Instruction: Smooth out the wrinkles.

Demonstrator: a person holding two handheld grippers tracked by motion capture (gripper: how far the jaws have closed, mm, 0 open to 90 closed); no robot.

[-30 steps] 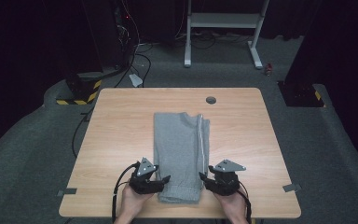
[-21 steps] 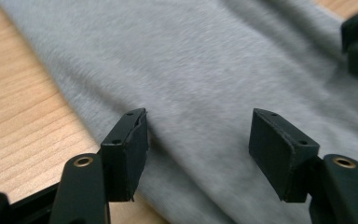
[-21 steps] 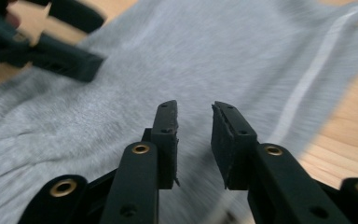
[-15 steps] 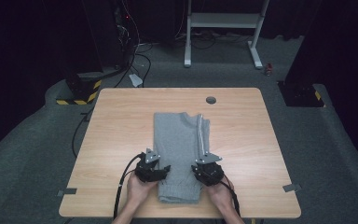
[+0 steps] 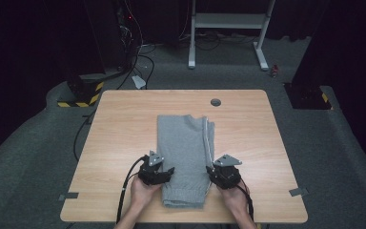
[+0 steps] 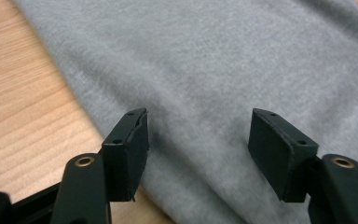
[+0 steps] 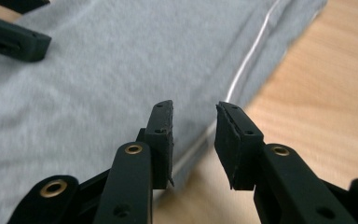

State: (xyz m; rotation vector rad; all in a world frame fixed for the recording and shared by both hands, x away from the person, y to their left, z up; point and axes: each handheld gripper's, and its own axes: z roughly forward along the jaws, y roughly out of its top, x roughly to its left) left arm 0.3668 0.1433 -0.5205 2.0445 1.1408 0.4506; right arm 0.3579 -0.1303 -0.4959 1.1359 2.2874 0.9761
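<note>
My left gripper point(image 5: 166, 172) sits at the left edge of the folded grey cloth point(image 5: 185, 155), near its nearer end. In the left gripper view point(image 6: 198, 140) my jaws stand wide apart, with the cloth point(image 6: 223, 70) spread under and between them and its edge running diagonally past the left jaw onto bare table point(image 6: 23, 112). Nothing is pinched.

My right gripper point(image 5: 215, 172) is at the cloth's right edge, level with the left one. In the right gripper view point(image 7: 193, 135) the jaws are parted by a narrower gap and straddle the edge: the left jaw is over the cloth point(image 7: 112, 70), the right jaw over wood point(image 7: 326, 102). A pale stripe point(image 7: 247, 60) runs along the cloth close to that edge. I cannot tell whether either jaw touches the fabric. The other gripper's black jaws show at the top left of this view.

The cloth lies lengthwise down the middle of the table point(image 5: 119, 129), its near end close to the front edge between my hands point(image 5: 143, 193). Its far end stops around mid-table. The wood is bare on both sides of the cloth and beyond it, up to a round grommet point(image 5: 215, 102) near the far edge.

Off the table, cables point(image 5: 140, 62) trail on the grey floor at far left beside a black-and-yellow striped base point(image 5: 78, 95), and a white stand point(image 5: 228, 28) is behind.
</note>
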